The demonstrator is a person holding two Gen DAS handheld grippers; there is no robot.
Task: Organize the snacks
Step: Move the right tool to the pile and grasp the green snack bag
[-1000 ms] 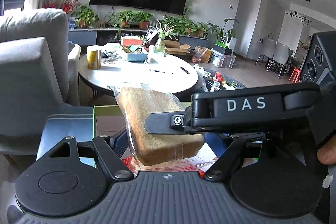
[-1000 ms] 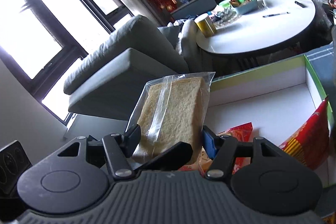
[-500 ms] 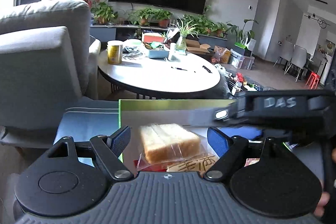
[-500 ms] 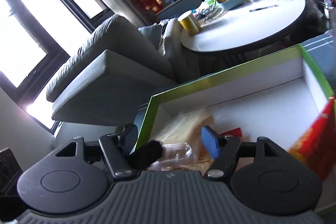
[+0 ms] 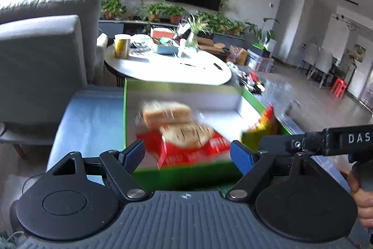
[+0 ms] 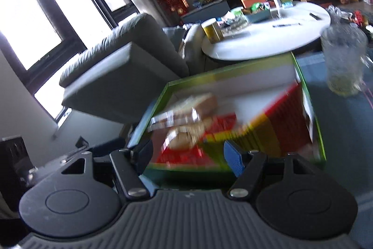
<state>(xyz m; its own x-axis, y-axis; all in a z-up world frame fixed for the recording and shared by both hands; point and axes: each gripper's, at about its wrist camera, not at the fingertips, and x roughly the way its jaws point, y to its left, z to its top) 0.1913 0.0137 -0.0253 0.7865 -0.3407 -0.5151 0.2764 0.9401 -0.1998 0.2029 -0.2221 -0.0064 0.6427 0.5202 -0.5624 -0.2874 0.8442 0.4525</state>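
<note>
A green-rimmed white box [image 5: 127, 113] sits on a blue cloth in front of me. Inside lie a bagged slice of bread [image 5: 166, 112], a red snack packet [image 5: 186, 151] and a red and yellow bag [image 5: 263, 127] against the right wall. The box [image 6: 300, 76], bread [image 6: 198, 104] and red and yellow bag [image 6: 279, 118] also show in the right wrist view, blurred. My left gripper [image 5: 187, 154] is open and empty just in front of the box. My right gripper [image 6: 188, 153] is open and empty; its finger [image 5: 303, 144] reaches in from the right in the left wrist view.
A clear plastic jar [image 6: 342, 57] stands on the blue cloth right of the box. A grey armchair [image 5: 42, 57] is to the left. Beyond the box a white round table [image 5: 167, 69] holds a yellow can [image 5: 121, 46] and clutter.
The right gripper let go of the bagged bread, which now lies in the box. Both grippers have pulled back and up from the box, jaws open.
</note>
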